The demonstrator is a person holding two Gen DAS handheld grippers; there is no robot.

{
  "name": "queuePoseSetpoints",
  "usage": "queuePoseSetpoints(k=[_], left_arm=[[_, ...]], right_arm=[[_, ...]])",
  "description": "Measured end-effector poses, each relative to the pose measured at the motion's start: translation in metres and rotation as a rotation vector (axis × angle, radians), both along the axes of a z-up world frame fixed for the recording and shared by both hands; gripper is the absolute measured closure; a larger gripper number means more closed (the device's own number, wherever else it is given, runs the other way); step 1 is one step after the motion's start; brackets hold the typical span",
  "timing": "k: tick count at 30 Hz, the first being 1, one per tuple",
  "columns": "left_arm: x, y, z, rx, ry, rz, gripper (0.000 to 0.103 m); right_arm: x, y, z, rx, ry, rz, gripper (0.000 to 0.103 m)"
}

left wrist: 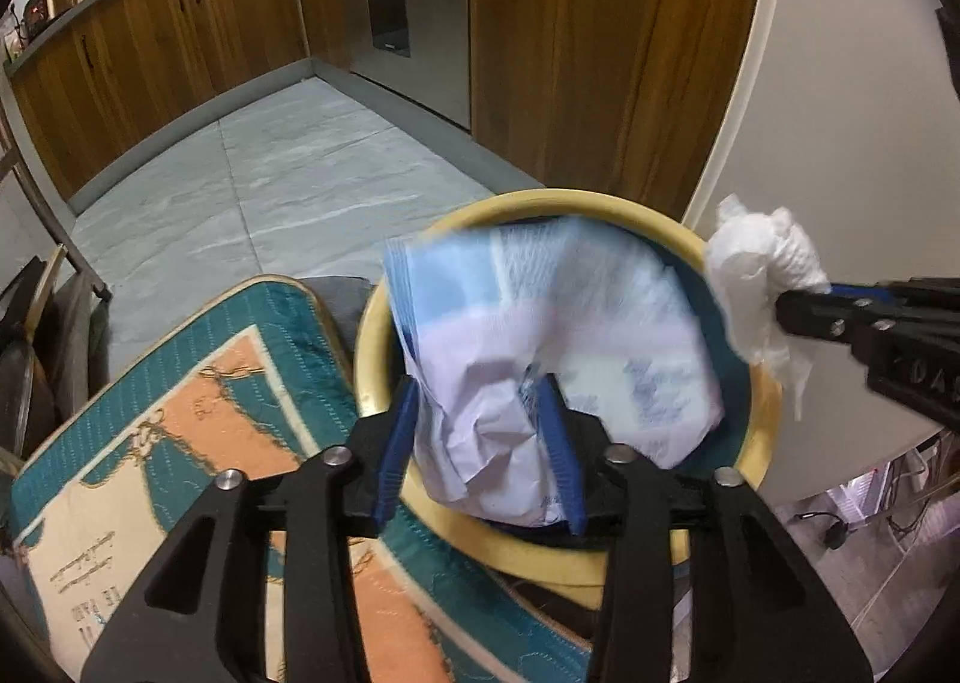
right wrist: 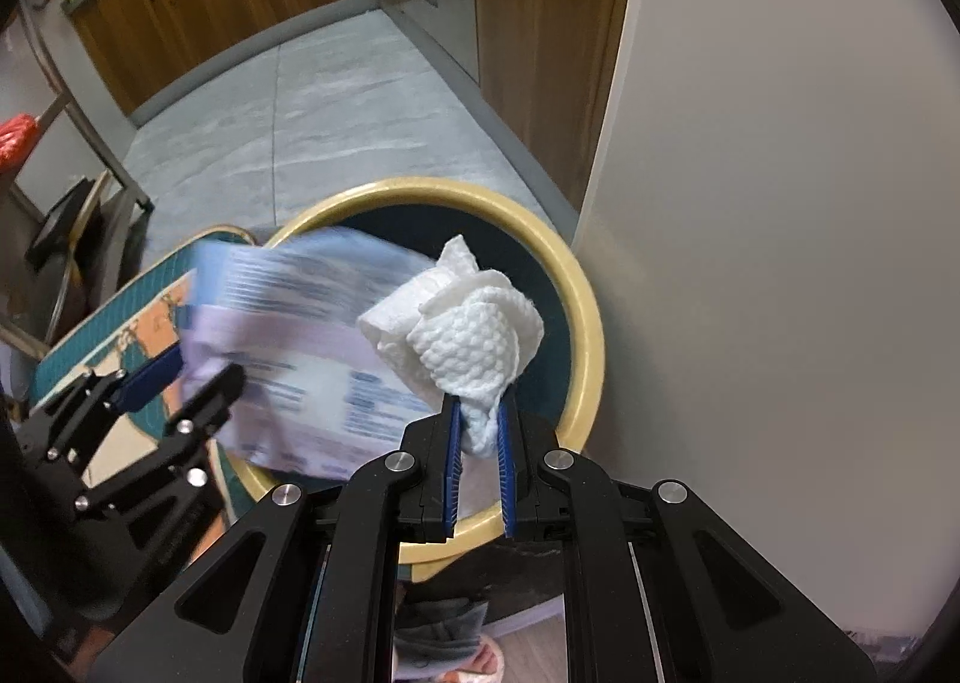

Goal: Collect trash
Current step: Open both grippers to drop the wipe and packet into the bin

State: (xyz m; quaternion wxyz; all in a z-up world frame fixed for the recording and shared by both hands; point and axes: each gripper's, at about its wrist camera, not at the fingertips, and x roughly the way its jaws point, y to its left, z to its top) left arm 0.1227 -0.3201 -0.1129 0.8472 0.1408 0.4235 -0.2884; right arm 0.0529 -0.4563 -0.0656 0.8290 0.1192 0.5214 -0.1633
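Note:
A round bin with a yellow rim [left wrist: 372,341] and a dark teal inside stands on the floor beside a white wall. Over its mouth, a crumpled blue-and-white printed paper packet [left wrist: 540,335] lies blurred between the blue pads of my left gripper [left wrist: 480,383]. The jaws stand apart and the packet looks loose. My right gripper [right wrist: 480,425] is shut on a wad of white paper towel [right wrist: 468,323], held above the right side of the bin rim [right wrist: 594,335]. In the right wrist view, the left gripper [right wrist: 186,377] shows at the left with the packet [right wrist: 300,335].
A teal and orange patterned cushion [left wrist: 180,443] lies left of the bin. Wooden cabinets [left wrist: 150,41] and a steel oven [left wrist: 414,11] line the far side of the grey tiled floor [left wrist: 270,173]. A white wall [right wrist: 780,203] is at the right. A person's slippered foot [right wrist: 480,665] is below.

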Motion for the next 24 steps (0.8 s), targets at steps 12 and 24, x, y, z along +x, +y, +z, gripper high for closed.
queuePoseSetpoints(k=[12,24], left_arm=[[0.006,0.025,0.007,0.013,-0.001,0.056,0.038],[-0.002,0.061,0.031,0.048,-0.070,0.066,0.033]], right_arm=[[0.023,0.012,-0.007,-0.036,0.006,0.001,0.080],[0.013,0.018,0.011,-0.054,-0.036,0.021,0.048]])
